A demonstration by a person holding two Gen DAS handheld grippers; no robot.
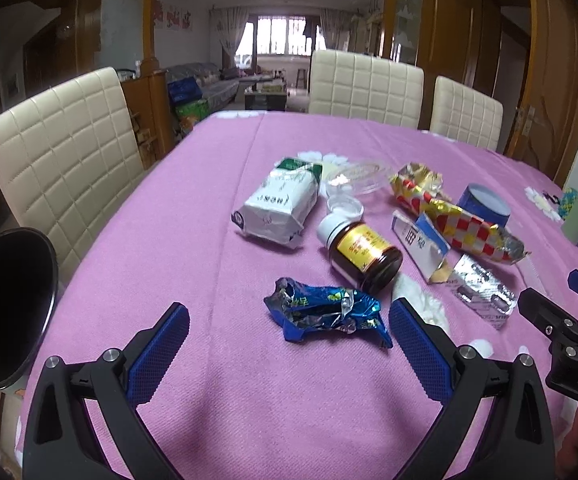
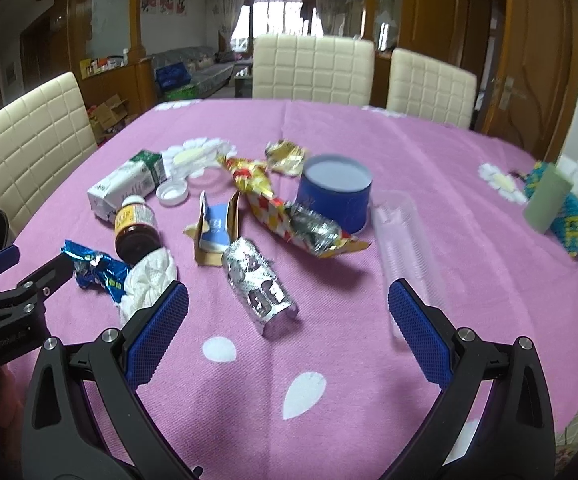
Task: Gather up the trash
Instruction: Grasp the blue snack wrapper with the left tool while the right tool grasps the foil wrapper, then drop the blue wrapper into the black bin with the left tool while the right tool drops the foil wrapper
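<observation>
Both tongs are spread wide and empty over the pink-clothed counter [image 1: 249, 380], so we're at the very start of a pick: nothing is gripped yet and the trash all lies loose. The left tongs [image 1: 289, 328] hover low, lined up on the crumpled blue foil wrapper [image 1: 325, 308], which sits just ahead of and between the two blue pads, nearer the right-hand one. My read: this wrapper is the first target. The next move calls for easing forward and down so the pads straddle it, then squeezing on its bunched middle. It's thin foil and could slip out flat.

Right behind the wrapper lies the brown medicine bottle [image 1: 363, 256] on its side, with a white tissue wad [image 1: 421, 300] just beside it, so the approach wants care.

Over on the right tongs [image 2: 289, 312], the silver blister pack [image 2: 257, 284] lies just ahead, between the pads. Farther back sit the blue round tub [image 2: 335, 192] and the checkered snack wrapper [image 2: 289, 208]. A dark bin rim [image 1: 9, 312] shows at the counter's left edge, likely the drop spot.
</observation>
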